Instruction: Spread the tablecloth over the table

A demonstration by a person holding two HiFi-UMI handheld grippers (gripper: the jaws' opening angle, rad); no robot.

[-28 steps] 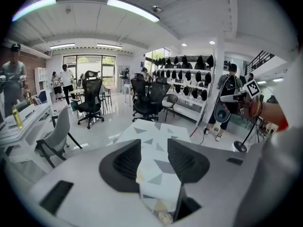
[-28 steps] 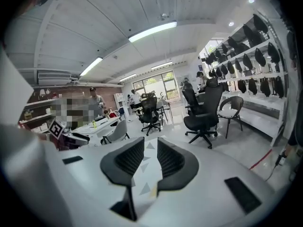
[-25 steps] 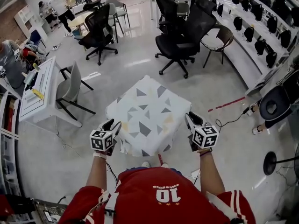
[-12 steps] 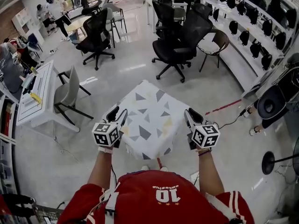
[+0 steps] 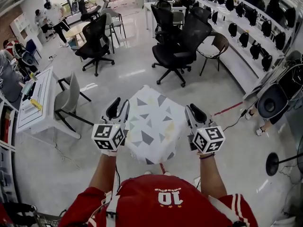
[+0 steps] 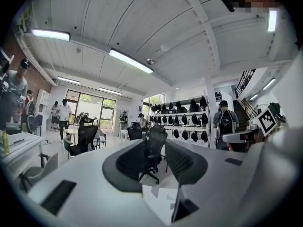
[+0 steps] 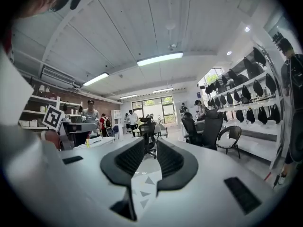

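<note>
Tablecloth [image 5: 149, 124], grey-triangle print. Head view: draped over the small square table, its edges hanging, between the left gripper [image 5: 118, 107] and right gripper [image 5: 193, 112], both level and clear of it.

Left gripper view: jaws apart, lately closing somewhat, nothing between them; cloth visible low through the gap.

Right gripper view: jaws parted and empty; cloth below, office chair [image 7: 148, 129] beyond.
</note>
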